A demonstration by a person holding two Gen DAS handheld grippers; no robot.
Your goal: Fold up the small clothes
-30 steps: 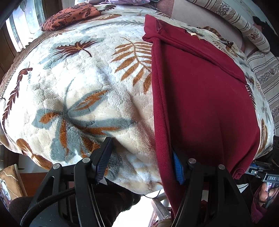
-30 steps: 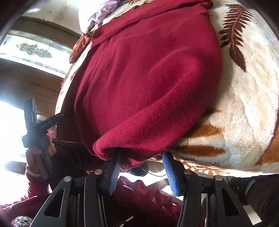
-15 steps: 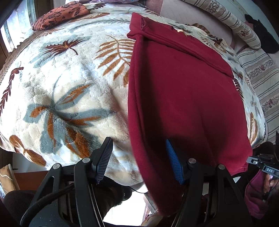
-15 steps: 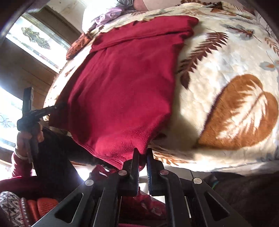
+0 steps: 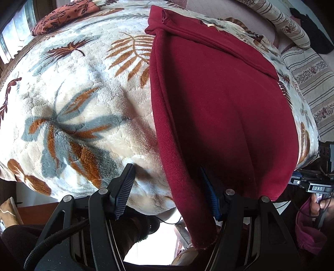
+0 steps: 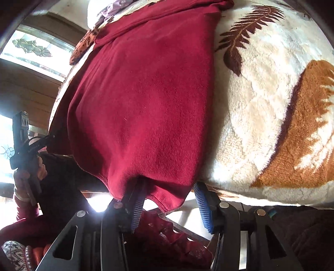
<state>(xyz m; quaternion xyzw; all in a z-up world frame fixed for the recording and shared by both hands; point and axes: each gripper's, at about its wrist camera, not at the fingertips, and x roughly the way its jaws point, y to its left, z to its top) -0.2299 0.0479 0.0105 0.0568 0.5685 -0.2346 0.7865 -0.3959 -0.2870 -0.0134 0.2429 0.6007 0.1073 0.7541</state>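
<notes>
A dark red fleece garment (image 5: 219, 108) lies flat along a leaf-patterned blanket (image 5: 79, 104), its near hem hanging over the bed's front edge. My left gripper (image 5: 167, 191) is open, its jaws wide apart around the garment's near left corner, which droops between them. In the right wrist view the same garment (image 6: 142, 100) hangs over the edge. My right gripper (image 6: 169, 204) is open, with the near right corner of the hem hanging between its blue pads.
An orange patterned cushion (image 5: 64, 16) lies at the far left of the bed. Striped pillows (image 5: 292, 31) lie at the far right. A bright window (image 6: 31, 48) and wooden wall are to the left. The blanket (image 6: 271, 104) continues right of the garment.
My right gripper, shut half a second ago, has opened and moved closer to the hem. My left gripper stays open and has shifted slightly at the left corner.
</notes>
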